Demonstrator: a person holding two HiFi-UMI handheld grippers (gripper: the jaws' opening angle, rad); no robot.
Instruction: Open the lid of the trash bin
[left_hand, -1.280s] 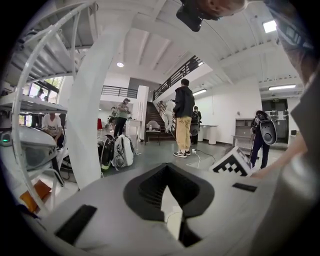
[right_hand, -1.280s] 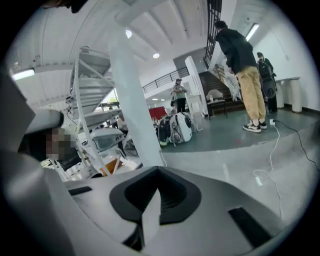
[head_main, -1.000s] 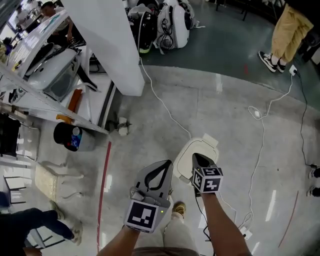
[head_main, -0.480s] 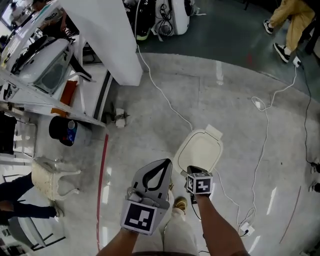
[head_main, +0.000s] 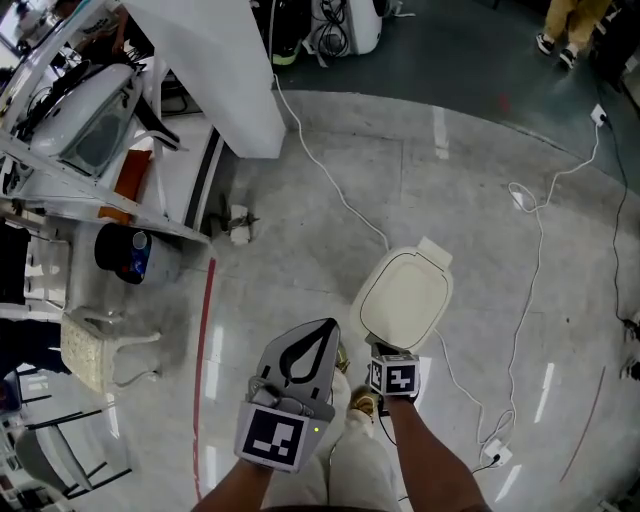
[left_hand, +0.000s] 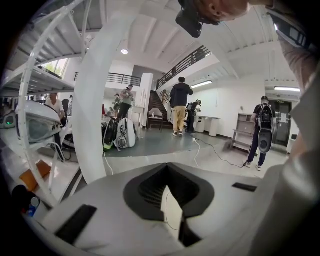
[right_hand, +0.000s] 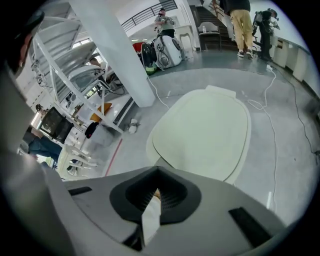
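**Head view: two closed grippers held low, trash bin shut on the floor ahead**

Both forearms come up from the near edge of the frame, close together, and each hand carries its gripper pointing away from the person. The left gripper is held level above the grey floor, left of the trash bin and apart from it. In the left gripper view its jaws meet at the tips, with nothing caught between them.

The right gripper sits lower and further right. Its tips are right at the near edge of the bin. Whether they touch that edge cannot be made out. In the right gripper view the jaws are pressed together and hold nothing, and the lid fills the space just beyond them.

The bin stands on the floor directly ahead of the person, slightly right of centre. Its cream lid is a rounded rectangle lying flat and closed, with a small hinge tab at the far end. A white cable runs across the floor from the far left towards the bin, and a white pillar stands at the far left.
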